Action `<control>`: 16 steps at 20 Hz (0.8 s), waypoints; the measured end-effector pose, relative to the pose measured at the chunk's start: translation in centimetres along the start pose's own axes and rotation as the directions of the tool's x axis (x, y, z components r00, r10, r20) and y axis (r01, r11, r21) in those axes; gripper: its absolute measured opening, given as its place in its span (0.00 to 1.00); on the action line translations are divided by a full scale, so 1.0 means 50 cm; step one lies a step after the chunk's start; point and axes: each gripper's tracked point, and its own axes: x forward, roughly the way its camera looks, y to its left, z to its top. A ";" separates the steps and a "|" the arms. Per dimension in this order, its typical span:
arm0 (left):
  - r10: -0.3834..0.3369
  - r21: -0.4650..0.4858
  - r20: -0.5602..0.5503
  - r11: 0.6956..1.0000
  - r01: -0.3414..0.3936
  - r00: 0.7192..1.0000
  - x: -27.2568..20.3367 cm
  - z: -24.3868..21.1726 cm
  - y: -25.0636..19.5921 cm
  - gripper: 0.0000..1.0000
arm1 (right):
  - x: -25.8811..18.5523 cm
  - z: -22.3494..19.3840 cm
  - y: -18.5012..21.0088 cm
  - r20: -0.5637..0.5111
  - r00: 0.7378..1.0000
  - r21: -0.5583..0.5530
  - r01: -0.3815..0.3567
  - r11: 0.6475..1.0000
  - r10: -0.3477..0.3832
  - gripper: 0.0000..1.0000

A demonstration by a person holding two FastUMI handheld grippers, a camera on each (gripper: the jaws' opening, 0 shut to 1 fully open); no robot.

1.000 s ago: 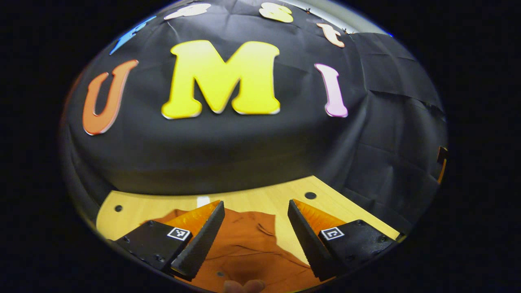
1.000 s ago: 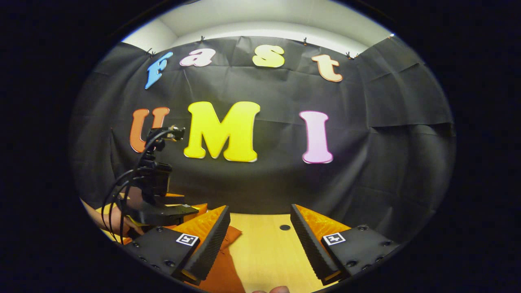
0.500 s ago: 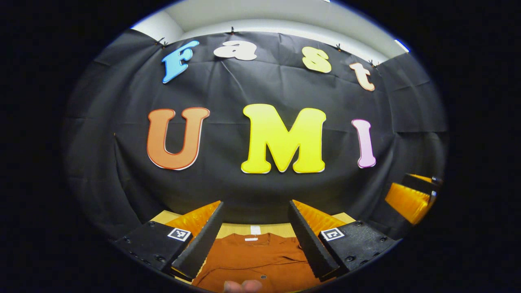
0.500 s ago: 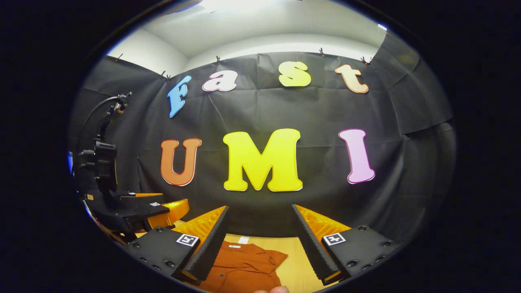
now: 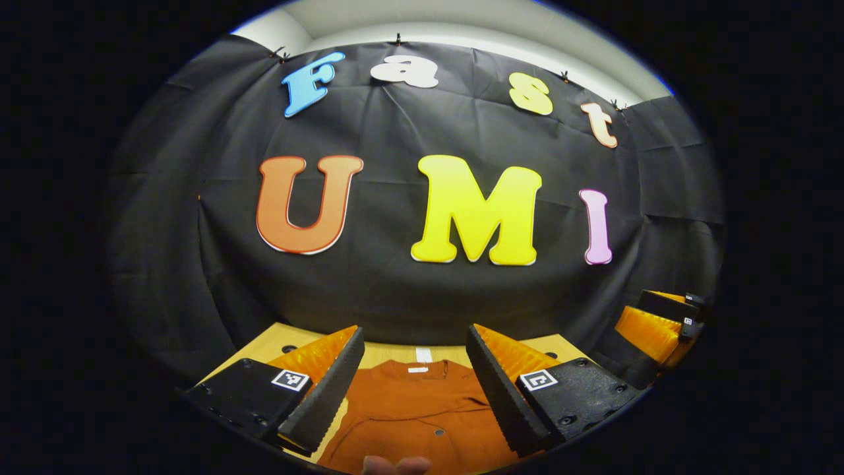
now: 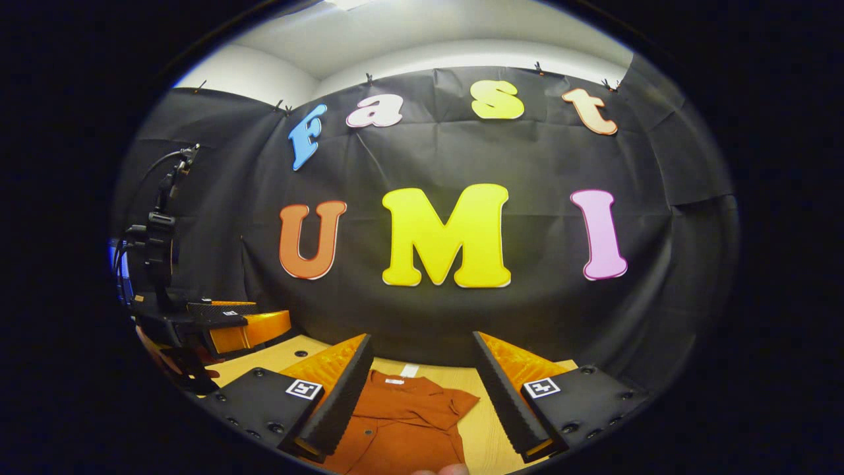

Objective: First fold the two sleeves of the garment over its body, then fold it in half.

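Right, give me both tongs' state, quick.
Left tongs: open, holding nothing, above the shirt.
Right tongs: open, holding nothing.

Garment (image 5: pixel 409 412): matt rust cloth, creased. Table (image 6: pixel 484 422): smooth pale wood. Wall (image 5: pixel 395 297): matt black cloth, wrinkled.

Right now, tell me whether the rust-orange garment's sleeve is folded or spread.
Spread: in the right gripper view the rust-orange garment's short sleeve sticks out sideways over the wooden table.
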 end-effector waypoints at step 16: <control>-0.079 -0.115 -0.710 0.993 -0.004 0.699 -0.290 -0.604 0.243 0.99 | -0.244 -0.554 -0.157 -0.621 0.782 0.081 0.001 0.997 0.050 0.95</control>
